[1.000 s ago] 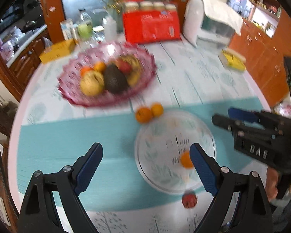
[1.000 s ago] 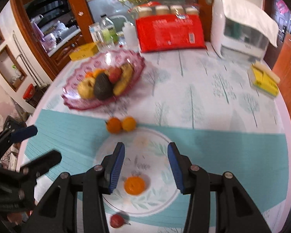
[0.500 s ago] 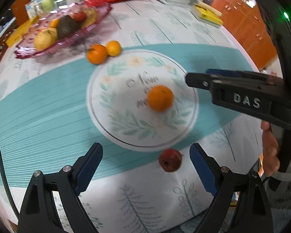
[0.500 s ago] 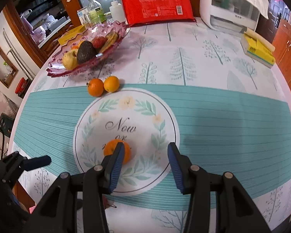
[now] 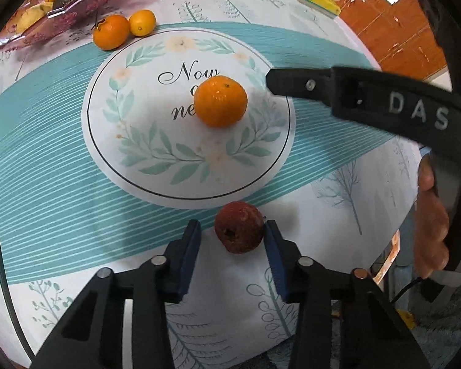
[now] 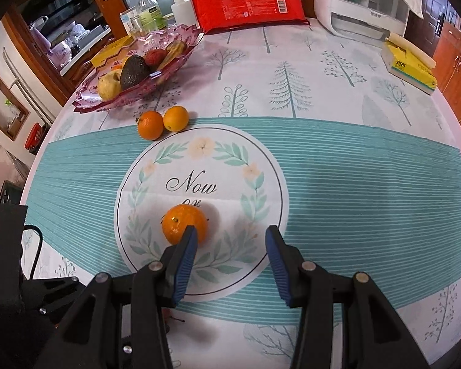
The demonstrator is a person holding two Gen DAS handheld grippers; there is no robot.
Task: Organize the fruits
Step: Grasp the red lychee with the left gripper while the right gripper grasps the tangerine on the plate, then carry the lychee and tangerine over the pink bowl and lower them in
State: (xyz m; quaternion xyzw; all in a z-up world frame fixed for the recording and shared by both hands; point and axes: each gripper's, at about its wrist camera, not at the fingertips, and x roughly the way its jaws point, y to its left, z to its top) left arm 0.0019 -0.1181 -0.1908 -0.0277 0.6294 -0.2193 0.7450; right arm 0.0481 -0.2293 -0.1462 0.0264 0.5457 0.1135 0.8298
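Note:
A small dark red fruit (image 5: 239, 227) lies on the tablecloth near the front edge. My left gripper (image 5: 232, 230) straddles it; the right pad touches it, the left pad stands apart. An orange (image 5: 220, 101) sits in the printed circle, also in the right wrist view (image 6: 184, 223). My right gripper (image 6: 229, 240) is open and empty, its left finger (image 6: 186, 247) just in front of that orange. Two small oranges (image 6: 163, 122) lie beside the pink glass fruit dish (image 6: 132, 90), which holds an avocado, a pear and other fruit.
At the back stand a red packet (image 6: 247, 0), a white appliance (image 6: 365, 3), bottles (image 6: 147, 10) and a yellow pack (image 6: 410, 67). The right gripper's arm (image 5: 368, 98) crosses the left wrist view. The table's front edge lies just behind the red fruit.
My left gripper has dropped down and forward to the red fruit and narrowed around it. My right gripper has lowered toward the orange in the circle.

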